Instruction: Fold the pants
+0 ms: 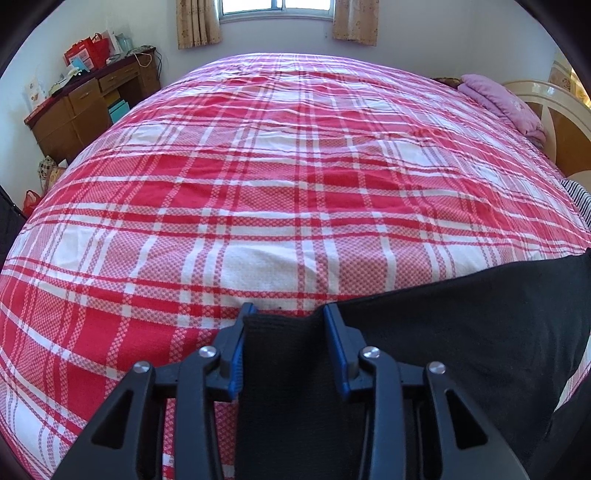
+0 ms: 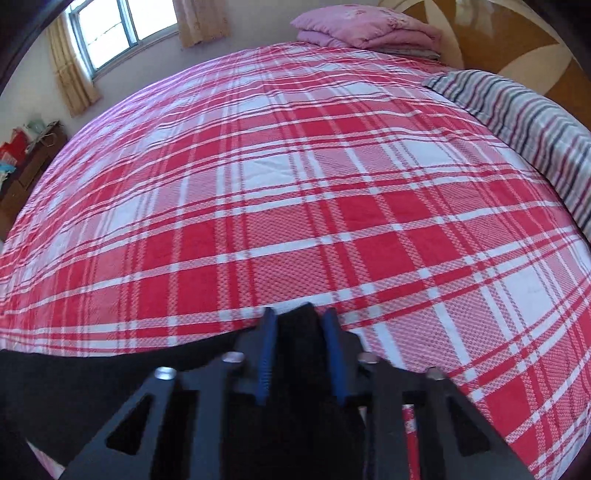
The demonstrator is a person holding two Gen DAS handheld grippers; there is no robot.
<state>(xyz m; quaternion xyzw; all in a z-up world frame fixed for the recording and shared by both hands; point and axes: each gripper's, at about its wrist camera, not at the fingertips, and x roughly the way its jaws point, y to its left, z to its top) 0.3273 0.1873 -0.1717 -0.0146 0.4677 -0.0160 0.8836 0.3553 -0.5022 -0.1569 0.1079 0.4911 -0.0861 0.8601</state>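
The black pants (image 1: 480, 332) hang stretched between my two grippers over the near part of the bed. My left gripper (image 1: 288, 314) is shut on a band of the black fabric that fills the gap between its blue pads; the cloth runs off to the right. In the right wrist view the pants (image 2: 92, 384) run off to the left. My right gripper (image 2: 300, 315) is shut on a bunched edge of the pants between its blue pads.
The bed carries a red and white plaid sheet (image 1: 277, 184). A folded pink quilt (image 2: 365, 29) and a striped blanket (image 2: 524, 118) lie by the headboard (image 2: 498, 48). A wooden desk (image 1: 85, 107) with clutter stands at the far left under the window wall.
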